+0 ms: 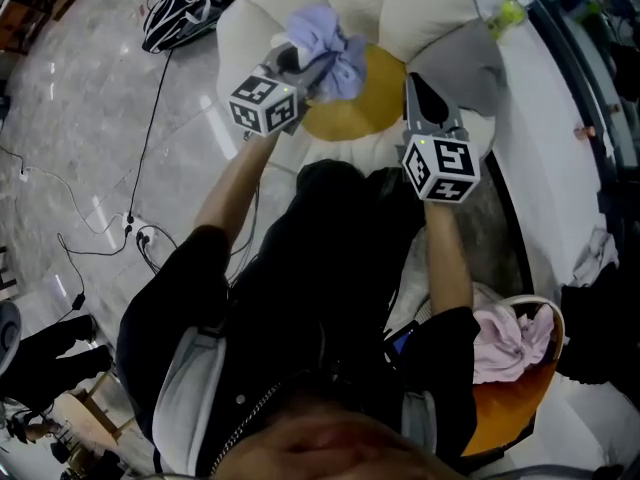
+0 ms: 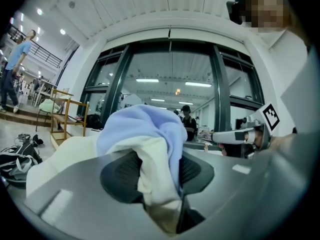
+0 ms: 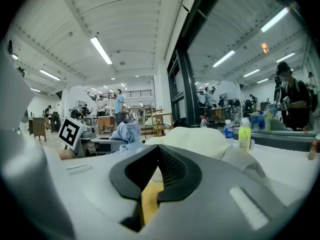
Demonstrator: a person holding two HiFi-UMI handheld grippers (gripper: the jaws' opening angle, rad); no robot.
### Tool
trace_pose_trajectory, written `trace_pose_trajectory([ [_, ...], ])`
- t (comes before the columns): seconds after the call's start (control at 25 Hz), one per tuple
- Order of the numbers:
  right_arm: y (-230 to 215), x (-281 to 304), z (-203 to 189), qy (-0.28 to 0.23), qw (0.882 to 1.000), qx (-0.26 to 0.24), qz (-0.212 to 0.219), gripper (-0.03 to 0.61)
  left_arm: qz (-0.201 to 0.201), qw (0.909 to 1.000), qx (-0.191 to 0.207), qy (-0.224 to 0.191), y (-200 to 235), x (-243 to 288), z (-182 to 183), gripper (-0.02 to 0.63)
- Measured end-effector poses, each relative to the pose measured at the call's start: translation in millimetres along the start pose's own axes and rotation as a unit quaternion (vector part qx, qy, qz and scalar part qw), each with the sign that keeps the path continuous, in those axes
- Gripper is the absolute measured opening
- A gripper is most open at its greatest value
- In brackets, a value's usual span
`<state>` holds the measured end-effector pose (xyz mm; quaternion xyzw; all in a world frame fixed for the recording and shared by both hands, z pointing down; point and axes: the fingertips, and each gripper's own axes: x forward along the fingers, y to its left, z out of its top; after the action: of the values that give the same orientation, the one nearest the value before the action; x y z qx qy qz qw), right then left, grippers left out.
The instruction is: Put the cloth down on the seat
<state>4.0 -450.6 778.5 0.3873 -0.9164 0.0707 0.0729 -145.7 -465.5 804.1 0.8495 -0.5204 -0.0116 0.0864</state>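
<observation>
The left gripper (image 1: 312, 68) clamps a bunched pale-blue cloth (image 1: 332, 46) over the yellow seat cushion (image 1: 372, 113) of a cream armchair (image 1: 420, 8). The right gripper (image 1: 420, 93) hovers alongside, jaws together and empty. The placing step seems underway: next, lower the cloth onto the cushion and release.

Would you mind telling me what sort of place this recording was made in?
Probably a large indoor lab or workshop hall rather than a home: long ceiling strip lights under a high roof, loose cables trailing over the polished floor, and a bare wooden rack standing in the open.
</observation>
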Motion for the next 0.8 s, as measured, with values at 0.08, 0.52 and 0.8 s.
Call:
trace_pose_trajectory([
  [0.08,-2,6,-6,-0.004,1.0,0.0,-0.004,0.002,-0.002,1.0,0.003,0.0,5,8,-8,0.163],
  [0.52,-9,46,-36,0.005,1.0,0.002,-0.011,0.003,0.006,0.9989,-0.02,0.042,46,62,-89,0.163],
  [0.8,-7,74,-67,0.032,0.999,-0.007,-0.013,0.003,0.03,0.9944,-0.044,0.091,75,89,-162,0.163],
])
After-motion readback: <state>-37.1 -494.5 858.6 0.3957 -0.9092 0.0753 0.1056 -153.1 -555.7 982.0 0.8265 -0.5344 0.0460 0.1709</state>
